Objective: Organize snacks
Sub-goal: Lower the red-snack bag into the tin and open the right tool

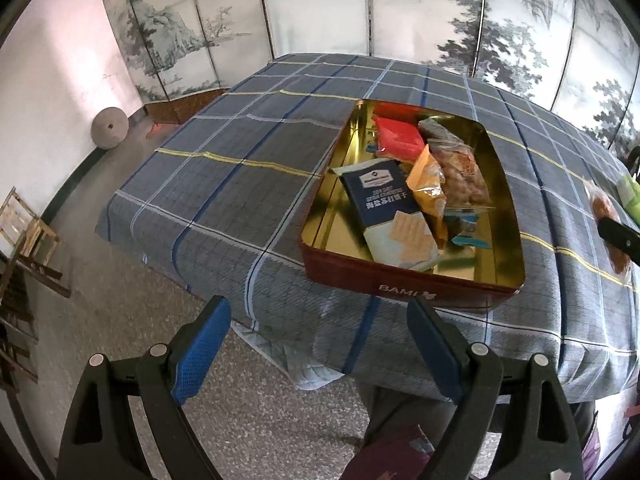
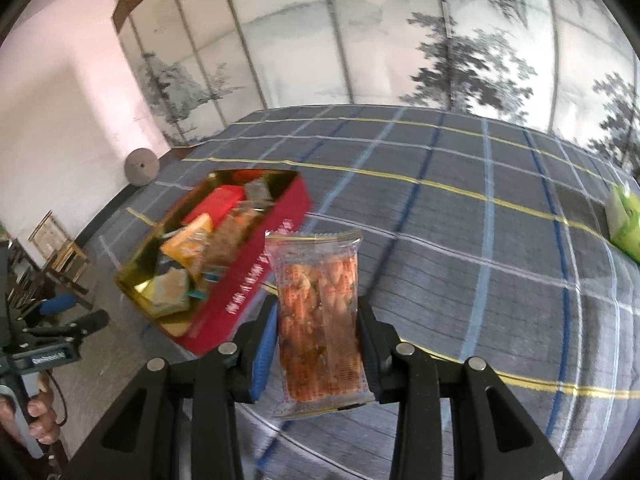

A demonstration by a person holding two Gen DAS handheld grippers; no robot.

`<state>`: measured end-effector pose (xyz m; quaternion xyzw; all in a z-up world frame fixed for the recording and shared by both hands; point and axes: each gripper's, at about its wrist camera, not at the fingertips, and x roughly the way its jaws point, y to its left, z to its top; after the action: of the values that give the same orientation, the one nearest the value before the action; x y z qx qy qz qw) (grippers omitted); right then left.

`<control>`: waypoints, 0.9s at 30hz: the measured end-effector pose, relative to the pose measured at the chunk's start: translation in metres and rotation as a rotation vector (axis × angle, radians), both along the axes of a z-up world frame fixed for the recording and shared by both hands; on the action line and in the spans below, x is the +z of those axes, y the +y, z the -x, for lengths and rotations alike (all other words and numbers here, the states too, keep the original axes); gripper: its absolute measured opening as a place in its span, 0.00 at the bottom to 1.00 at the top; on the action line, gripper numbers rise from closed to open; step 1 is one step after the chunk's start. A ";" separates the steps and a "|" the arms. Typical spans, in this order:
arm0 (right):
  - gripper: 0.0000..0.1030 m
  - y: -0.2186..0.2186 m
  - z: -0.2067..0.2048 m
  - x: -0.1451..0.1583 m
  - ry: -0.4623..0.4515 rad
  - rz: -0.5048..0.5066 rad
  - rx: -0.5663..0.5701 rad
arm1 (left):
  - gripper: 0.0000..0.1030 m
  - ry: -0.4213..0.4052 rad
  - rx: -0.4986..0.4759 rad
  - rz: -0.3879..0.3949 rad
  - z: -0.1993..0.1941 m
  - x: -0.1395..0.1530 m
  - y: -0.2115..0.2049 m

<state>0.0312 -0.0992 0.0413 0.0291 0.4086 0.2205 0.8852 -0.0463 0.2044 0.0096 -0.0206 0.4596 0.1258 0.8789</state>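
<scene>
Jaws of the right gripper (image 2: 318, 354) pinched a clear snack packet (image 2: 318, 320) above the worktop (image 2: 480, 260); the left gripper (image 1: 320, 344) hung wide and empty. Beyond, the red tin (image 1: 400, 280) already held several snacks, while a green packet (image 2: 624, 220) lay outside, likely still to go.
</scene>
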 end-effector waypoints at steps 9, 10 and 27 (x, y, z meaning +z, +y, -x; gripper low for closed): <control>0.36 0.057 -0.003 0.007 0.000 -0.006 0.113 | 0.85 -0.008 0.008 0.011 0.003 0.002 0.010; 0.36 0.064 -0.004 0.007 0.002 -0.006 0.124 | 0.85 -0.008 0.010 0.012 0.003 0.002 0.011; 0.36 0.172 -0.028 0.000 0.022 0.022 0.290 | 0.85 -0.012 0.021 0.015 0.007 0.003 0.028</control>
<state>0.0593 0.0725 0.0412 -0.0378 0.4204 0.3410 0.8399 -0.0538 0.2326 0.0123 -0.0329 0.4550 0.1314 0.8801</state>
